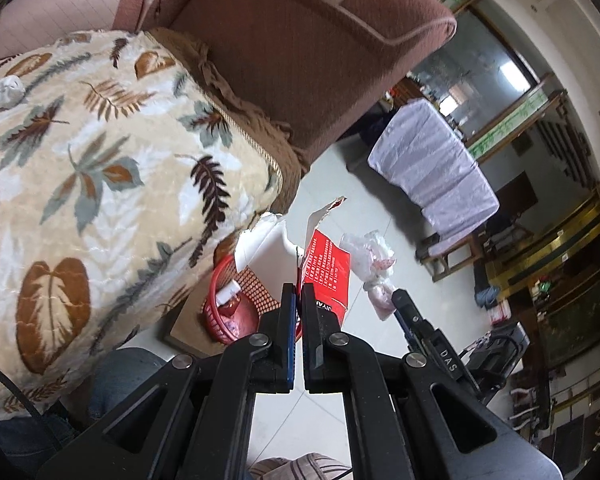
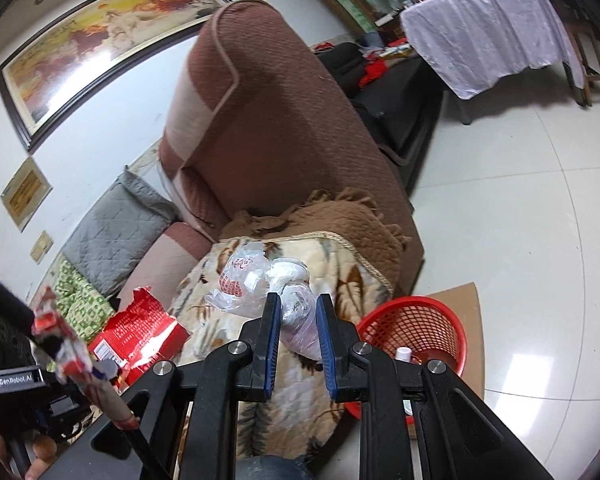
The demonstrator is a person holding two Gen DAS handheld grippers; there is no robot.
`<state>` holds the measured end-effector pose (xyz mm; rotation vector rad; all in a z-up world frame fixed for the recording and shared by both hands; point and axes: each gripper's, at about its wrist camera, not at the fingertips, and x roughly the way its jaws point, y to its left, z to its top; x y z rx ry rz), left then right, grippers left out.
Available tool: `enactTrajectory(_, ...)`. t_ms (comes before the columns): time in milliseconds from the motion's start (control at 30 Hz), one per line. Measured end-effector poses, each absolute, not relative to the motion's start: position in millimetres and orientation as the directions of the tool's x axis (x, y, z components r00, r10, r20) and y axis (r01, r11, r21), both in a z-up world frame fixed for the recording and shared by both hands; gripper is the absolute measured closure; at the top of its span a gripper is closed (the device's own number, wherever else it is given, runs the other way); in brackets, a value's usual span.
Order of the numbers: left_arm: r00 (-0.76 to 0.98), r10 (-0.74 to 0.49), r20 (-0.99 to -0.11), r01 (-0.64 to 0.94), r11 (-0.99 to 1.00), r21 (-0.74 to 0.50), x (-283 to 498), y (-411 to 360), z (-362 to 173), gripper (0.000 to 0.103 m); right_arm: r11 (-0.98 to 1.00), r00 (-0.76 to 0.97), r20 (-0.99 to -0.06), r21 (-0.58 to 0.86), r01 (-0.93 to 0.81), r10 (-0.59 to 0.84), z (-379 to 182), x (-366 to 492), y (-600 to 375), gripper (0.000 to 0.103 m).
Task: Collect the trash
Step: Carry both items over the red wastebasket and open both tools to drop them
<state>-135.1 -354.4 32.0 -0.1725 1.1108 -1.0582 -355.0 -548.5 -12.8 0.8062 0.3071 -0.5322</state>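
A brown armchair (image 2: pixel 284 120) is seen ahead of the claw, a framed painting (image 2: pixel 100 36) hung upper left, pale tiled floor (image 2: pixel 520 220) spread right.

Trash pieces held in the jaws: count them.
2: a torn red carton in the left gripper, a crumpled plastic bag in the right gripper. More may be hidden.

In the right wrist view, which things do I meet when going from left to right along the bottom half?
Torn red carton → clear plastic bag held in the right gripper → red mesh basket on a cardboard sheet.
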Motion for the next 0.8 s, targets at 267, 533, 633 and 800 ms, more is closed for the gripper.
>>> enactTrajectory(267, -0.016, -0.714, -0.7, 0.614, 0.545, -0.571, -132.8, -393.3, -3.3, 0.101, 0.524, 0.798, -0.501, 0.605, 0.599, -0.335, -35.1, -355.2, -564.1, 0.083)
enactTrajectory(533, -0.055, -0.661, -0.748, 0.635, 0.555, -0.537, -129.9, -427.9, -33.2, 0.101, 0.491, 0.784, -0.524, 0.613, 0.619, -0.334, -52.2, -352.7, -577.1, 0.083)
enactTrajectory(633, -0.076, -0.648, -0.758, 0.633, 0.556, -0.538, -128.1, -437.9, -44.8, 0.101, 0.48, 0.779, -0.533, 0.616, 0.624, -0.33, -59.1, -351.5, -582.6, 0.083)
enactTrajectory(800, -0.105, -0.625, -0.773, 0.63, 0.56, -0.538, -126.2, -453.7, -60.9, 0.101, 0.452, 0.764, -0.555, 0.618, 0.643, -0.329, -73.7, -348.6, -593.7, 0.083)
